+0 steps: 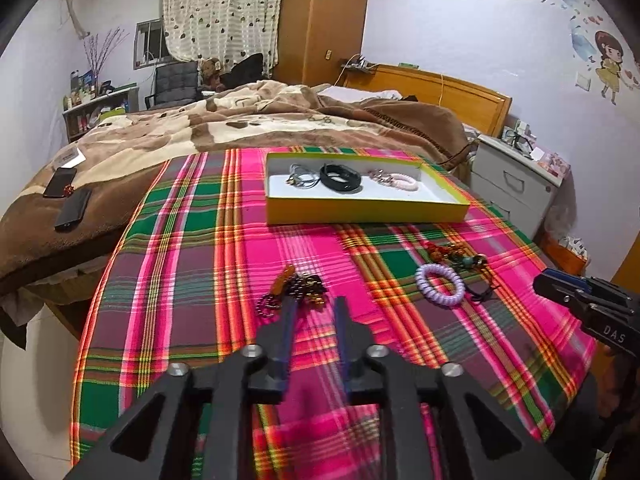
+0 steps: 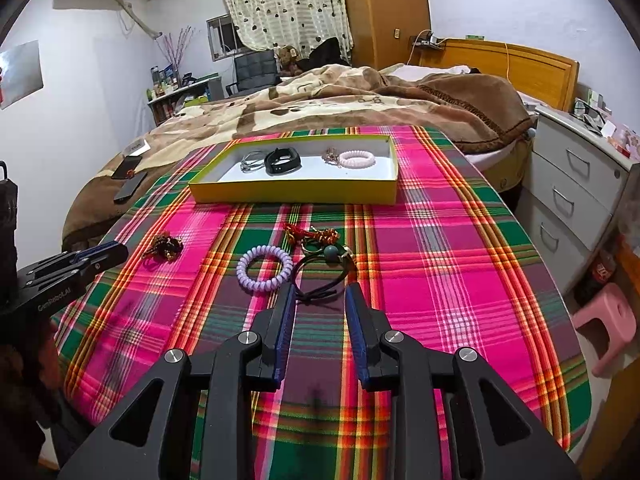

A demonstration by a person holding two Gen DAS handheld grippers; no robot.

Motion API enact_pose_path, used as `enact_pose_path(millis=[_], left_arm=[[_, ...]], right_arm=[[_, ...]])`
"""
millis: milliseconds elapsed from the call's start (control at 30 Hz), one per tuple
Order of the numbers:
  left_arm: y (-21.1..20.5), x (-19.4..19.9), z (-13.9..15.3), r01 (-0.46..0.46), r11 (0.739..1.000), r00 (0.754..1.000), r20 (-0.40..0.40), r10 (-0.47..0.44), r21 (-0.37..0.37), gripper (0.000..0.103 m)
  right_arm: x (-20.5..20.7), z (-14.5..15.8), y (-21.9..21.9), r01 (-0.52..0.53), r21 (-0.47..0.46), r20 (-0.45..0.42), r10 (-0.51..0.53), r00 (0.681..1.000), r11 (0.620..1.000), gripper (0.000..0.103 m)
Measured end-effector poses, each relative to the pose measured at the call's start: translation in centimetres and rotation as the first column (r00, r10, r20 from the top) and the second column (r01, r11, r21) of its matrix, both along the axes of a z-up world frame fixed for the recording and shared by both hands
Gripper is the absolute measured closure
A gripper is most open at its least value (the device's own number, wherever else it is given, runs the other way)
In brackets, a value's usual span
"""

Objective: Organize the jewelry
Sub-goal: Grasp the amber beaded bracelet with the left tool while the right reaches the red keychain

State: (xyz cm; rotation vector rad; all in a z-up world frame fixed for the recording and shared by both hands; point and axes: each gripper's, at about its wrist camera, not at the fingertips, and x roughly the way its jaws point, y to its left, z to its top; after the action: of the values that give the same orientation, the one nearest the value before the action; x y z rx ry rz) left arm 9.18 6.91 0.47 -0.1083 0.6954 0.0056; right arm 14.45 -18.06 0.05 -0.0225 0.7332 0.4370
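I am reading "DAS" on the right gripper [image 1: 538, 285] and "GenRobot.AI" on the left gripper [image 2: 120, 249], both parted, gripping nothing, hovering near the lilac coil bracelet [image 2: 264, 268] lying on the plaid cloth [image 2: 460, 280].

On a plaid cloth [image 2: 460, 280], the right gripper [image 2: 320, 300] hovers with its jaws apart over a black cord [image 2: 320, 292]. Just left lies a lilac coil band [image 2: 264, 270]. The yellow tray [image 2: 294, 192] beyond holds a black band [image 2: 283, 161] and a pink bracelet [image 2: 357, 159]. The left gripper [image 2: 106, 252] enters at the left edge.
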Motion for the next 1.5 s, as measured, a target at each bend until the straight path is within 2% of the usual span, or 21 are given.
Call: enact_pose_path(millis=[67,233,333,633,967,1300,1400,1467,1500], left_arm=[[0.5,0.4,-0.3,-0.01,1.0,1.0,-0.006,0.01,0.004,0.078],[1.5,1.9,-0.9,-0.015,1.0,0.999,-0.048,0.015,0.011,0.076],[2.1,3.3,-1.6,0.002,0.999,0.995,-0.104,-0.006,-0.032,0.075],[2.4,5.8,-2.9,0.003,0.999,0.985,-0.174,-0.009,-0.033,0.073],[2.9,7.4,-3.2,-0.007,0.999,0.982,-0.188,-0.003,-0.052,0.07],[3.9,6.9,-3.1,-0.055,0.996,0.982,-0.183,0.042,-0.066,0.071],[4.1,6.5,-3.0,-0.061,0.996,0.983,-0.177,0.048,-0.07,0.073],[4.2,6.4,-3.0,-0.061,0.995,0.984,-0.174,0.047,-0.076,0.075],[4.2,6.4,-3.0,-0.062,0.995,0.984,-0.174,0.048,-0.076,0.076]], right_arm=[[0.4,-0.2,0.1,-0.001,0.0,-0.007,0.001,1.0,1.0,0.071],[1.5,-0.8,0.1,0.004,0.0,-0.029,-0.004,1.0,1.0,0.071],[2.3,-1.2,0.3,0.005,-0.006,-0.045,-0.005,0.999,1.0,0.071],[4.7,-2.2,0.9,0.005,-0.015,-0.087,-0.006,0.996,1.0,0.071],[7.0,-3.8,1.6,-0.002,-0.039,-0.16,-0.004,0.987,0.999,0.071],[7.5,-3.8,1.9,-0.006,-0.057,-0.169,-0.004,0.986,0.998,0.071],[7.5,-3.8,1.9,0.005,-0.072,-0.165,-0.017,0.986,0.997,0.08],[7.6,-3.8,1.8,0.011,-0.076,-0.166,-0.024,0.986,0.997,0.093],[7.6,-3.8,1.7,0.012,-0.077,-0.167,-0.025,0.986,0.997,0.094]])
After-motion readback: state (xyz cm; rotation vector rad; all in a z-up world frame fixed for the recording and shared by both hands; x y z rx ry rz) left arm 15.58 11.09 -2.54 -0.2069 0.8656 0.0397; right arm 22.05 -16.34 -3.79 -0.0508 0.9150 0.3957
